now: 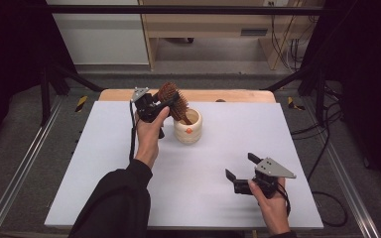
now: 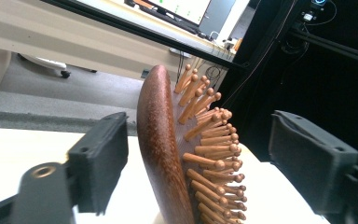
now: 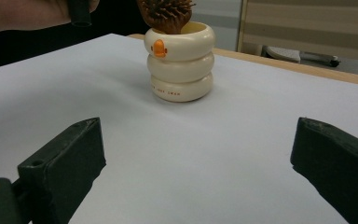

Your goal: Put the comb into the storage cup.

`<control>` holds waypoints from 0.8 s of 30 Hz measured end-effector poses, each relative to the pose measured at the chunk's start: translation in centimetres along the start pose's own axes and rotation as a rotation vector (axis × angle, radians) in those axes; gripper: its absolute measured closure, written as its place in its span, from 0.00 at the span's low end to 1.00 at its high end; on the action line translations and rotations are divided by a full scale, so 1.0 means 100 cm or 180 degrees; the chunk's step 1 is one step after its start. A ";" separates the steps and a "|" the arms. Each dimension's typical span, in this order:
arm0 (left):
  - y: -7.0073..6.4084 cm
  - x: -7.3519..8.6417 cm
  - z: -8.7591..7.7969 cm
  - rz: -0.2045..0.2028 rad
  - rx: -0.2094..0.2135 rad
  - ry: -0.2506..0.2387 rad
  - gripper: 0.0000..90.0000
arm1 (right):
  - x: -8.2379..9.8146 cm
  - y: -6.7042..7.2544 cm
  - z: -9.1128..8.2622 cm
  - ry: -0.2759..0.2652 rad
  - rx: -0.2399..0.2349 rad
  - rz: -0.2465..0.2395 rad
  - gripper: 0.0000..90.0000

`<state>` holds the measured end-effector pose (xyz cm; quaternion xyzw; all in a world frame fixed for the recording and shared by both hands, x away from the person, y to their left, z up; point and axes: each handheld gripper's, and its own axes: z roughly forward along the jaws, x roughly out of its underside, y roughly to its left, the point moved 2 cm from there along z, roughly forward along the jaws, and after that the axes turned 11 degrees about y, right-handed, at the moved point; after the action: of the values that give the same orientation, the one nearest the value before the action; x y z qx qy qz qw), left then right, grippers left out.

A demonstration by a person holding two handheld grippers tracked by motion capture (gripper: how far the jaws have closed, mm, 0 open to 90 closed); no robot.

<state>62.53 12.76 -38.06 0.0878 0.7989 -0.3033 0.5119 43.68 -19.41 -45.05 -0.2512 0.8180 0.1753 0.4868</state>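
Left tongs (image 2: 191, 163) stand open around a wooden hairbrush (image 2: 168, 154) apparently propped handle-down in a cream holder (image 1: 187, 127); right tongs (image 1: 244, 169) rest open on the table (image 1: 104, 163).

A white table (image 1: 129, 198) with a wooden far edge stands before a pale wooden desk (image 1: 203, 20), cables (image 1: 283, 49) at far right.

Lab: framed test table (image 1: 238, 198) (monitor (image 2: 186, 9), loose cables (image 1: 290, 49) behind)
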 end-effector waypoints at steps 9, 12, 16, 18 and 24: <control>0.000 -0.001 -0.004 0.0057 -0.0115 -0.0067 0.12 | 0.000 0.001 0.000 0.0005 -0.0005 0.0000 0.03; 0.000 0.000 -0.006 0.0086 -0.0116 -0.0083 0.11 | 0.000 0.001 0.001 0.0006 -0.0001 -0.0004 0.03; -0.001 0.001 -0.009 0.0141 -0.0140 -0.0095 0.09 | 0.000 0.001 0.001 0.0007 0.0001 -0.0003 0.03; -0.001 0.002 -0.011 0.0179 -0.0154 -0.0105 0.07 | 0.000 0.001 0.001 0.0004 0.0001 -0.0002 0.03; -0.001 0.003 -0.015 0.0194 -0.0140 -0.0128 0.05 | 0.000 0.001 0.001 0.0007 0.0003 -0.0005 0.03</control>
<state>61.23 13.48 -37.82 0.0947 0.7919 -0.2716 0.5386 43.70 -19.29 -45.07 -0.2519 0.8185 0.1742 0.4862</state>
